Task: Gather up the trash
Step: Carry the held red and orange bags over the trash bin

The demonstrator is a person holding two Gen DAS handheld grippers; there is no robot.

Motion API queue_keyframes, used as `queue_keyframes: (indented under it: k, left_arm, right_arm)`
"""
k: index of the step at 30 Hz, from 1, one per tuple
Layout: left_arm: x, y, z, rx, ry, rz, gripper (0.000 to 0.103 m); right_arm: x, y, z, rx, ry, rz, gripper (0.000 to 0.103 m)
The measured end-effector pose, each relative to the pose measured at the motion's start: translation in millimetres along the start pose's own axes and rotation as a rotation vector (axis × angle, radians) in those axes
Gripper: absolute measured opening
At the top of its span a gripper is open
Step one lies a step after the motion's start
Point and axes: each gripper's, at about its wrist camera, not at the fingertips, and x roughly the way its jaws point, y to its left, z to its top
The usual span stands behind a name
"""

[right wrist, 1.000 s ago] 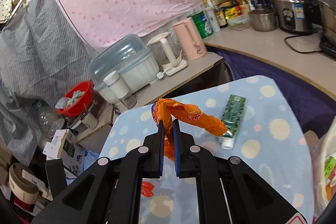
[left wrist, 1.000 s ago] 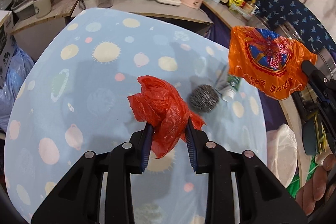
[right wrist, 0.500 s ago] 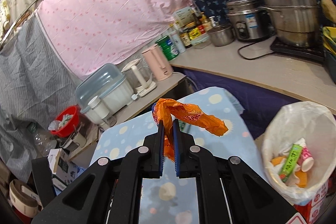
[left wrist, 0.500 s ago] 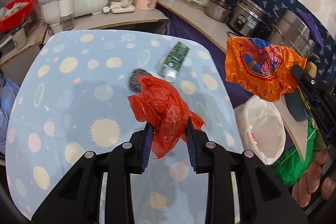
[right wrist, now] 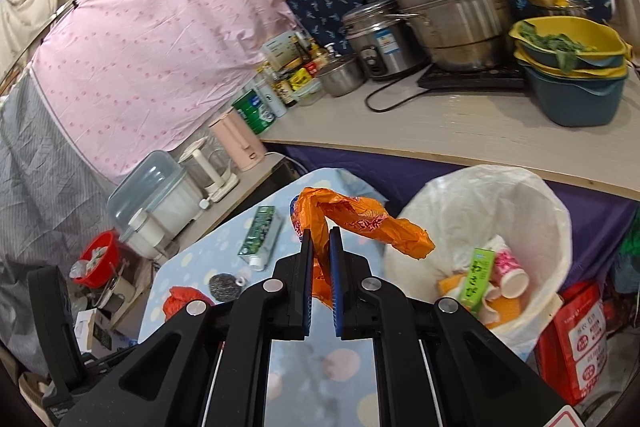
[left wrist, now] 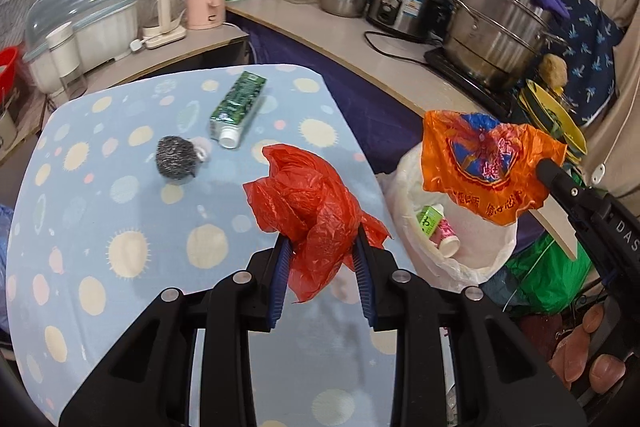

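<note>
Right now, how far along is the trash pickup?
Done: cartons and cups already lie in the white-lined bin. In hand: left tongs grip the red bag, right tongs grip the orange bag near the bin. Left: drop both; toothpaste tube and steel scrubber remain on the table.

The left tongs (left wrist: 322,247) are pinching a red plastic bag (left wrist: 312,203), held raised; the right tongs (right wrist: 320,243) are clamping an orange plastic bag (right wrist: 352,219) aloft, jaws nearly together.
</note>
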Motion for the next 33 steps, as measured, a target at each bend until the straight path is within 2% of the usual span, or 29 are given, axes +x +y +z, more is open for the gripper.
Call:
queue_keyframes:
  k: [14,22,33]
  left_arm:
    - [36,-80,-2,0.135,0.048,-0.027,0.029]
    - [54,-120,1,0.199,0.064,-0.035,0.029]
    - [80,-154,5,0.25,0.089,-0.046,0.029]
  right_arm:
    - [-22,-84,-3,0.09,-0.031,-0.116,0.008]
    - [-21,-113,-5,0.123,-0.029,-0.145,0.008]
    - [-8,-136,-3,0.16,-0.009,-0.158,0.008]
